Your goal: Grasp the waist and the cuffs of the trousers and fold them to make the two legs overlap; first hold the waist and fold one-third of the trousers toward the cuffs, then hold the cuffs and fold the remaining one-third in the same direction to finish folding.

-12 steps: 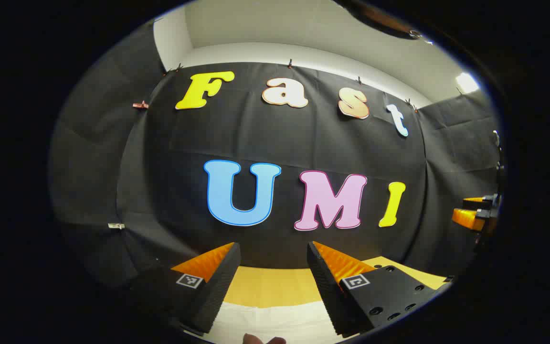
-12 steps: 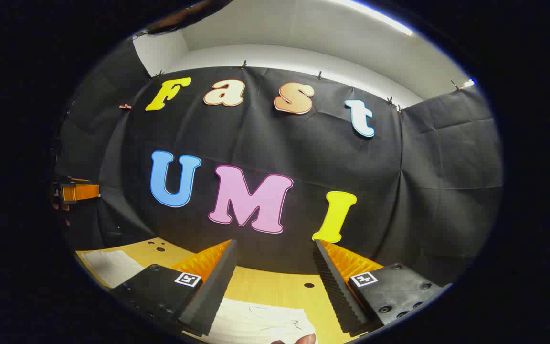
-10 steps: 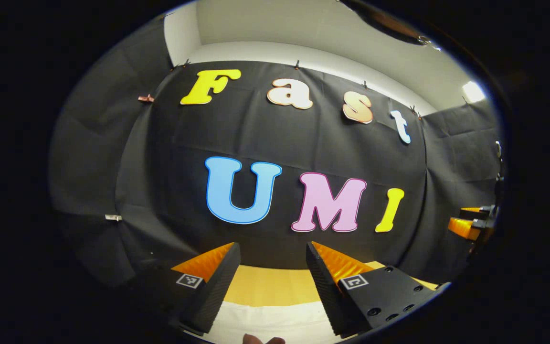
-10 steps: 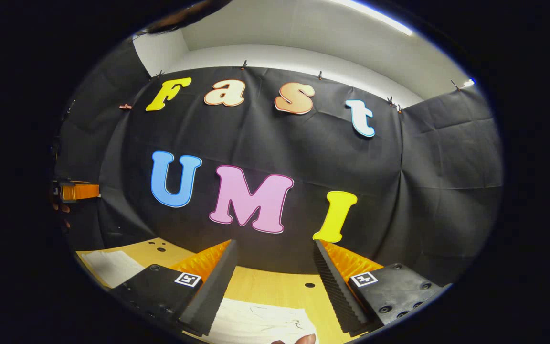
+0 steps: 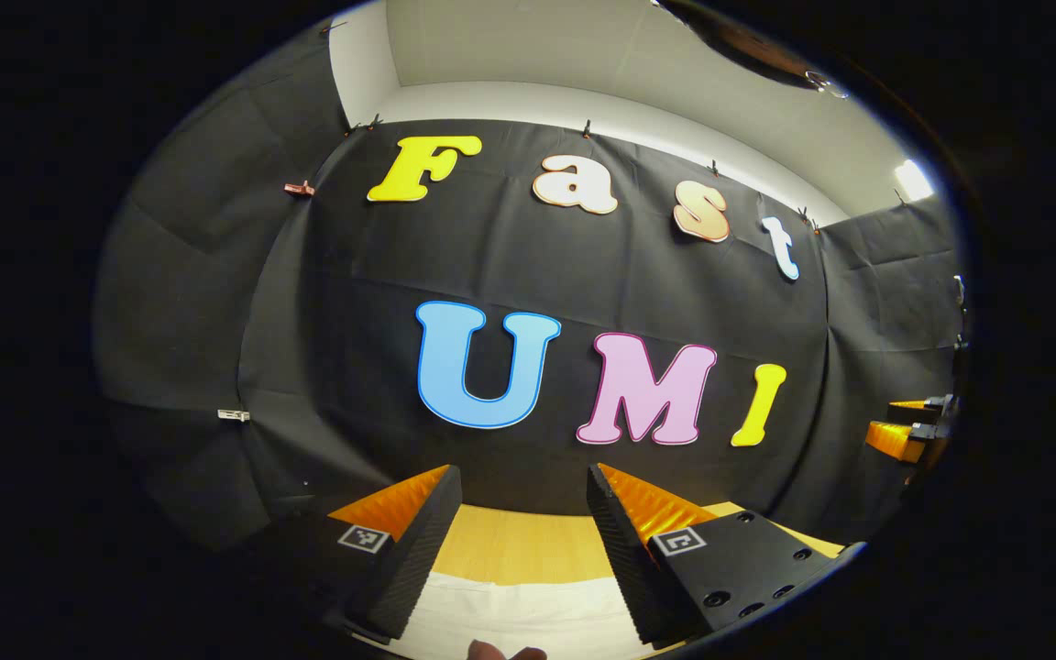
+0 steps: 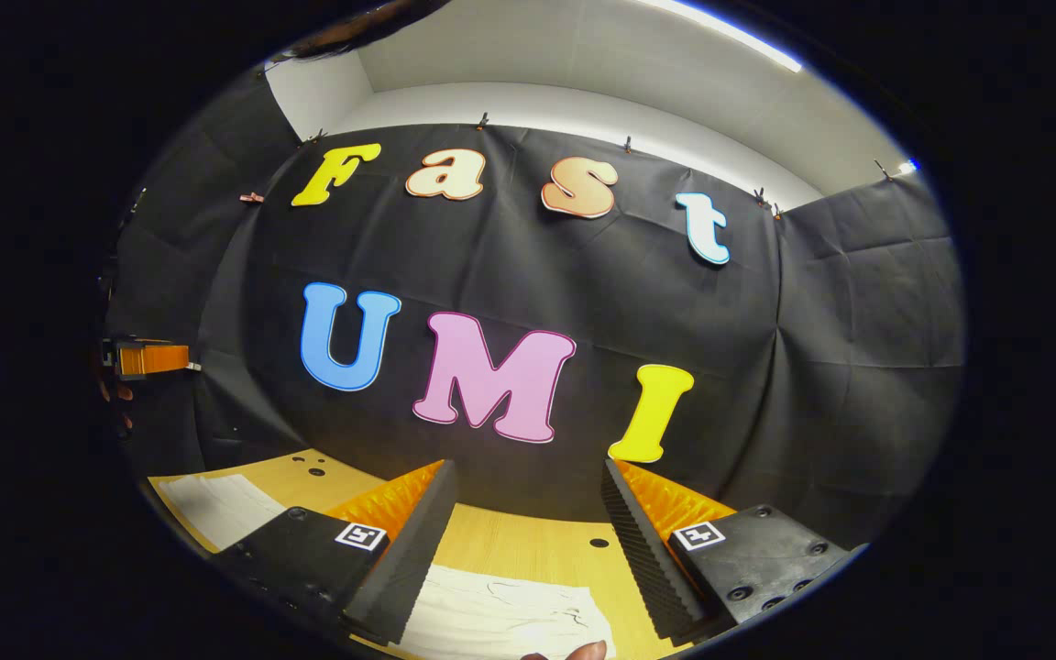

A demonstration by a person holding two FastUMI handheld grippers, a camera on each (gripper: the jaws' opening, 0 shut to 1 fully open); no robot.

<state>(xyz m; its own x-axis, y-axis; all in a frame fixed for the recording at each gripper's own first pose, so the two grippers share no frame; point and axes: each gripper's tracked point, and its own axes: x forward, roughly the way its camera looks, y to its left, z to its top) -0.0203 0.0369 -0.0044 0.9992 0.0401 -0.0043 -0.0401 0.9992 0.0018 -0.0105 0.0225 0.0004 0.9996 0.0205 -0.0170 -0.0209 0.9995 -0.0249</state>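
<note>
Trousers [image 6: 500,619]: white, flat on table [image 6: 528,550], at 6 o'clock beneath both grippers. Left gripper [image 5: 523,541]: fingers apart, empty. Right gripper [image 6: 523,541]: fingers apart, empty, tipped slightly lower than before. Folding not yet begun; approach likely under way.

2 hand-held grippers: left [image 5: 524,513], right [image 6: 524,513]; 1 white trousers [image 6: 500,619]; 1 table [image 6: 528,545].

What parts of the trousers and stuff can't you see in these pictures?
- Trousers: in the right gripper view, the bottom edge and the right hand-held gripper cut them off; waist or cuff cannot be told.
- Trousers, left gripper view: a white strip between the left hand-held gripper's fingers; the rest is hidden.
- Table: its near part lies behind the fingers.
- Far gripper: cut off at the edge, too small.
</note>
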